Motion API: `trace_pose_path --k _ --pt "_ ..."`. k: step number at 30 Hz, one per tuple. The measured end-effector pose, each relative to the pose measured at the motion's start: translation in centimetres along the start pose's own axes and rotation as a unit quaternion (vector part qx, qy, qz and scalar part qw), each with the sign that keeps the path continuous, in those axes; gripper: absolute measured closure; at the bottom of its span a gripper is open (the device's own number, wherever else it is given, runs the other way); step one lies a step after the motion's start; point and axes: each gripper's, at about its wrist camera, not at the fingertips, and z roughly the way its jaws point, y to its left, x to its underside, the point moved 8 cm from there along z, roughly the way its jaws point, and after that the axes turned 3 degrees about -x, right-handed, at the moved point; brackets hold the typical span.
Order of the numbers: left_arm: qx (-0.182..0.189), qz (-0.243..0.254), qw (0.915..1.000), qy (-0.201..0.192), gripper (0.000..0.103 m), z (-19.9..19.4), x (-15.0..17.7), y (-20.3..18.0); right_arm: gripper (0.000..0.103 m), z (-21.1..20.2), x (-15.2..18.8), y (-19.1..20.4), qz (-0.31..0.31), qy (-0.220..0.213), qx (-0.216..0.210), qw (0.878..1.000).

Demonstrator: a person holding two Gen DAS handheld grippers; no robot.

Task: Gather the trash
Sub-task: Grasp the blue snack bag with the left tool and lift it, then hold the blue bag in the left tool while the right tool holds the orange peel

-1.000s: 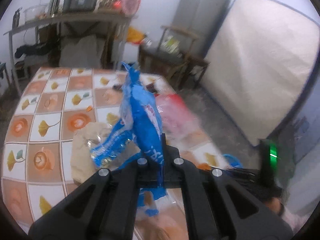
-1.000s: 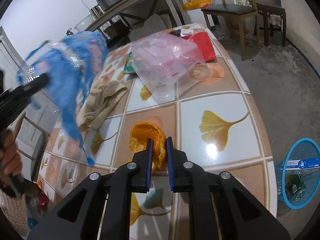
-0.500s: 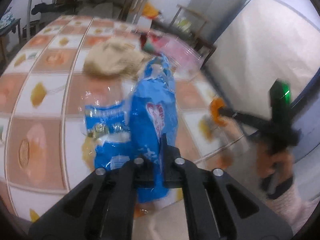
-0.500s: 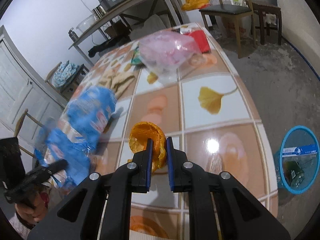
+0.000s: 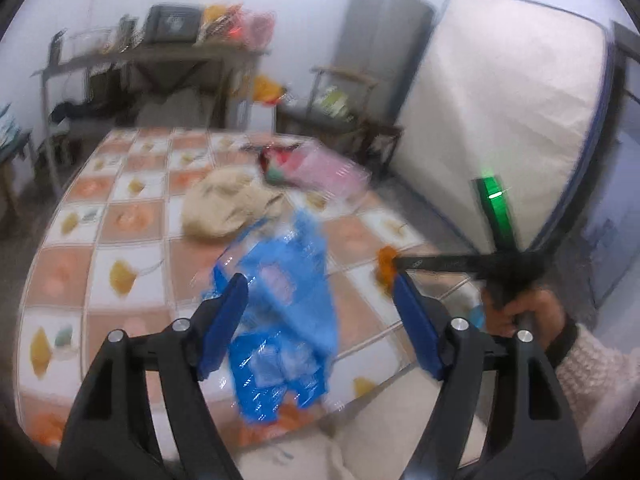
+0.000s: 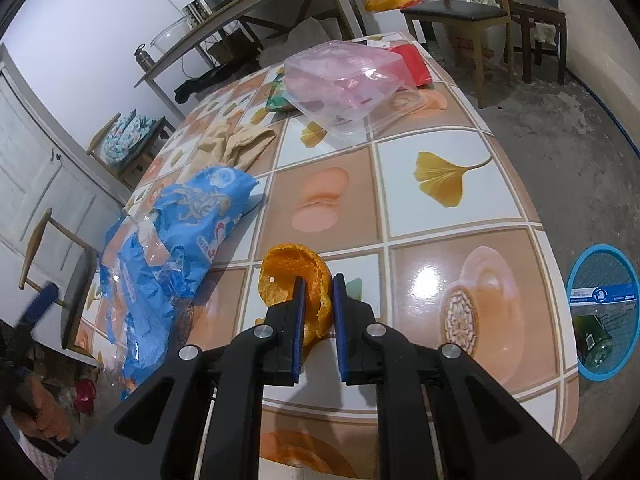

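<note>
Right wrist view: the right hand-held gripper (image 6: 317, 300) pinches an orange peel (image 6: 294, 280) above the tiled counter (image 6: 460, 196). Left wrist view: the left hand-held gripper (image 5: 320, 308) gapes wide, the blue plastic wrapper (image 5: 286, 312) loose between its fingers at the counter's edge. Farther back lies a clear plastic container (image 6: 344, 84).

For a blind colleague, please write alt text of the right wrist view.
The right gripper is closed on an orange peel above a tiled table. A blue plastic bag lies left; a blue bin stands on the floor.
</note>
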Motion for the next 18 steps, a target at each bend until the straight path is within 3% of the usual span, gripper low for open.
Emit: trace_pose_path --k 3,9,13,18 --pt "0.014 0.039 0.9989 0.022 0.027 2.1 0.1 -1.4 0.09 0.3 0.1 -0.1 0.0 0.004 0.0 1.0" --pt "-0.024 0.099 0.9921 0.073 0.027 8.3 1.2 -0.5 0.09 0.4 0.1 0.0 -0.002 0.005 -0.004 1.0" --pt "-0.047 0.095 0.9867 0.123 0.027 11.1 2.3 1.9 0.09 0.6 0.2 0.0 -0.005 0.007 -0.007 1.0" --pt "-0.049 0.079 0.9832 0.157 0.027 12.8 3.2 3.7 0.09 0.9 0.0 0.2 -0.009 0.009 -0.013 1.0"
